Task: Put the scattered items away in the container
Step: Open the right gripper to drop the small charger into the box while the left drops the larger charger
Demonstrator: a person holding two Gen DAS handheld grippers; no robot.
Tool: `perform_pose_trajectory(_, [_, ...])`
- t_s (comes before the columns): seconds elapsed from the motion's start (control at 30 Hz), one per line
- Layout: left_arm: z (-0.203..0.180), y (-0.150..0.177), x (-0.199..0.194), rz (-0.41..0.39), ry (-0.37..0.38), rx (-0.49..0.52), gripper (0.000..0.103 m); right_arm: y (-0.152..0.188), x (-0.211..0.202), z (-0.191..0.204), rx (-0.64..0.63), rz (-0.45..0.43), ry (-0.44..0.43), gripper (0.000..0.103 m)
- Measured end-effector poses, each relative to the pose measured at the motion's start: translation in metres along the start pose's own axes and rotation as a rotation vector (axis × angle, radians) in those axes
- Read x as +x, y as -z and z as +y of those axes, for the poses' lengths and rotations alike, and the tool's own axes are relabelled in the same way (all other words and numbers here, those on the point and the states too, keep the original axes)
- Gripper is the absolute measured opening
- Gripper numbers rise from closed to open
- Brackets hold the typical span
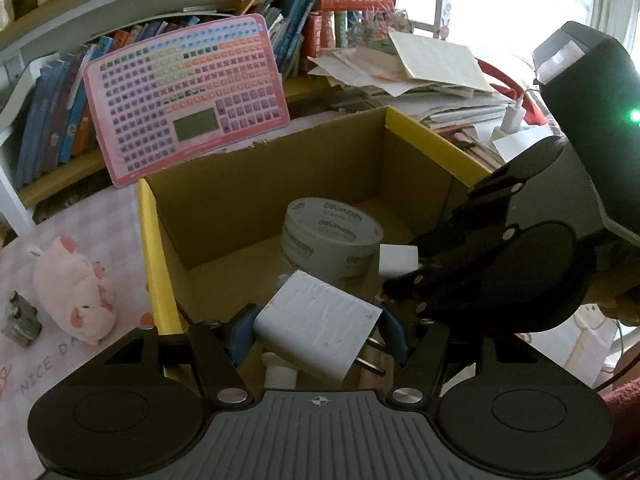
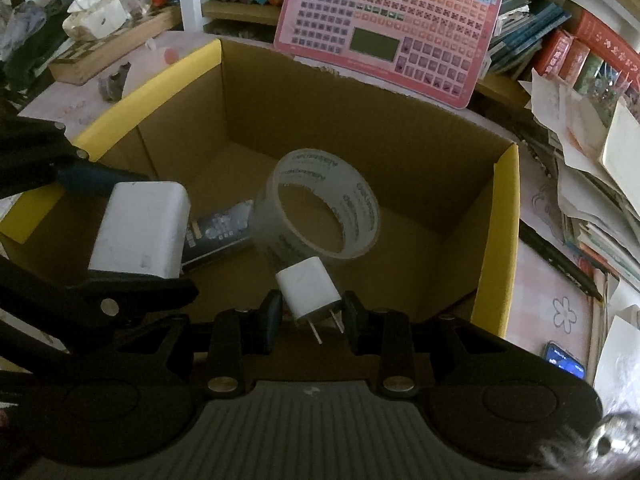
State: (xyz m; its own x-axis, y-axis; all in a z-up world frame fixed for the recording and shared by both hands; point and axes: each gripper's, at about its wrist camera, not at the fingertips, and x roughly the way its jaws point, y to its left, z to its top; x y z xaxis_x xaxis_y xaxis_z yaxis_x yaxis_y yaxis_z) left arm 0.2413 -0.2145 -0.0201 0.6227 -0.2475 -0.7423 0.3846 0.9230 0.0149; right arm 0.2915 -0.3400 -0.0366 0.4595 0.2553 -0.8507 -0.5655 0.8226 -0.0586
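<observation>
The big cardboard box [image 2: 360, 128] already has a roll of tape [image 2: 320, 216] and a dark remote [image 2: 218, 236] inside. The left gripper [image 1: 316, 332] squeezes a big white plug [image 1: 316, 328] over the box, and the right gripper [image 2: 308, 308] squeezes a small white plug [image 2: 306, 288] there too. A pink pig toy [image 1: 76, 284] waits outside on the table.

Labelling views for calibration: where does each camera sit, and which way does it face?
Left wrist: on the left gripper, looking forward and down into the open cardboard box with yellow flaps; its jaws hold a large white plug adapter; the right gripper shows at right.
Right wrist: on the right gripper, looking down into the box; its jaws hold a small white charger; the left gripper shows at left.
Shared: box, clear tape roll, both chargers, pink chart board.
</observation>
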Motion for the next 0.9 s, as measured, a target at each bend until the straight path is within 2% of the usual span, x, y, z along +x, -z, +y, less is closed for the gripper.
perform_pose_trajectory(0.13, [0.001,0.002,-0.003,-0.019,-0.023,-0.020,0.073,0.000,-0.007,0.000,0.002,-0.035,0.010,0.040])
perform_pose_trajectory(0.33, [0.001,0.006,-0.024,-0.098,-0.034,-0.044,0.075,0.004,-0.030,0.001,0.041,-0.132,0.011,0.052])
perform_pose_trajectory(0.57, [-0.002,0.012,-0.055,-0.185,-0.034,-0.057,0.076,0.013,-0.064,0.001,0.091,-0.234,0.026,0.053])
perform_pose_trajectory(0.73, [0.002,0.021,-0.077,-0.238,-0.029,-0.089,0.080,0.021,-0.088,0.012,0.123,-0.286,0.050,0.055])
perform_pose_trajectory(0.9, [0.009,0.035,-0.098,-0.273,-0.033,-0.101,0.080,0.033,-0.107,0.028,0.160,-0.320,0.095,0.056])
